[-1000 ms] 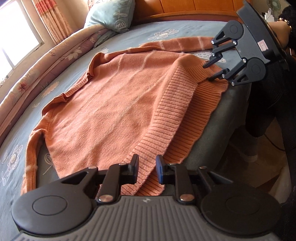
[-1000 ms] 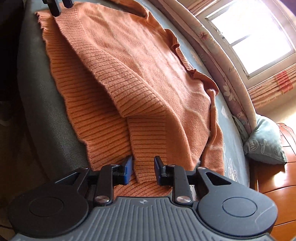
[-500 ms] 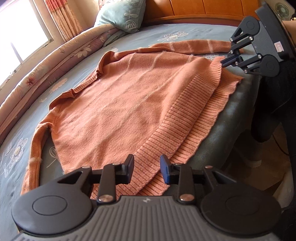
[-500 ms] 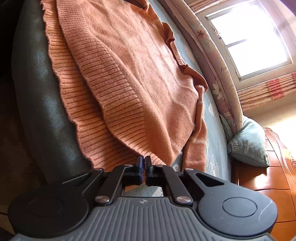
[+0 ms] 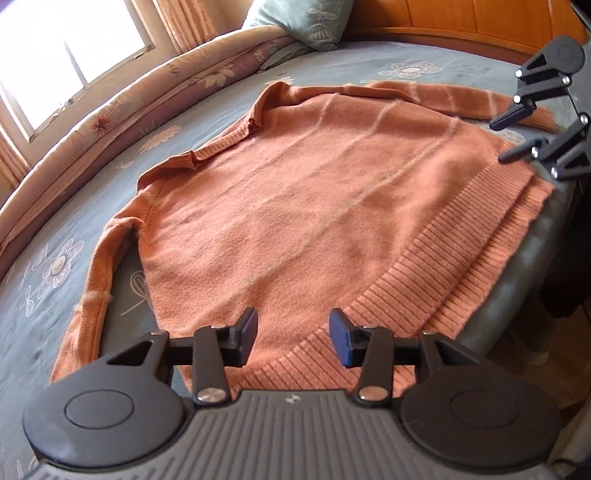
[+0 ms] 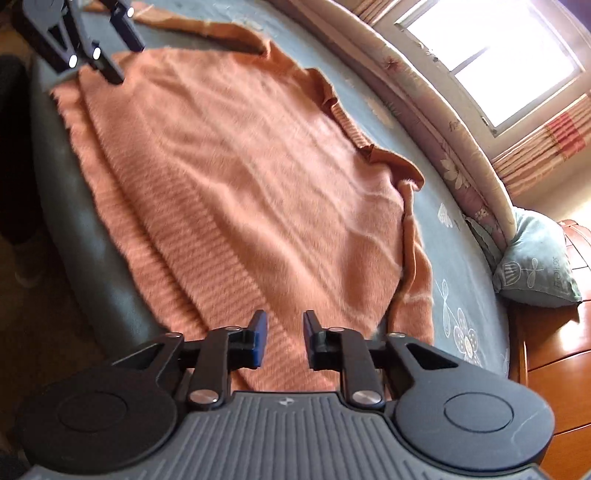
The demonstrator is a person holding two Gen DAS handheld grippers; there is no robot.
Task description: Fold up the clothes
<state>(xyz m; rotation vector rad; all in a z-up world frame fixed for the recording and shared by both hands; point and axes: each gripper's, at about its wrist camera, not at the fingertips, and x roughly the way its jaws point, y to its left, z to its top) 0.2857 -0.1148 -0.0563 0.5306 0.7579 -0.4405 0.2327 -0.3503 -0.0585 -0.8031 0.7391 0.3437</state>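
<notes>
An orange knit sweater [image 5: 314,206] [image 6: 240,184] lies spread flat on the blue-grey flowered bed sheet [image 5: 221,99], its ribbed hem [image 5: 461,266] along the bed's near edge. One sleeve [image 5: 99,280] runs down beside the body. The other sleeve [image 5: 461,99] stretches out at the far end. My left gripper [image 5: 293,332] [image 6: 122,62] hovers over one hem corner. Its jaws are opening, and the pads press on nothing. At the other hem corner my right gripper [image 6: 282,332] [image 5: 517,136] stands just above the ribbing. Its jaws are opening too, with no cloth pinched between them.
A rolled flowered quilt [image 5: 129,107] lines the window side of the bed. A pale blue pillow [image 5: 306,22] [image 6: 535,269] rests against the wooden headboard [image 5: 461,18]. A wooden cabinet [image 6: 554,350] stands beside the bed. A person's dark-clothed legs [image 6: 14,147] are at the bed's edge.
The right gripper shut, then opened and lifted off the hem. The left jaws spread wider. The hem that was bunched and lifted now lies flat.
</notes>
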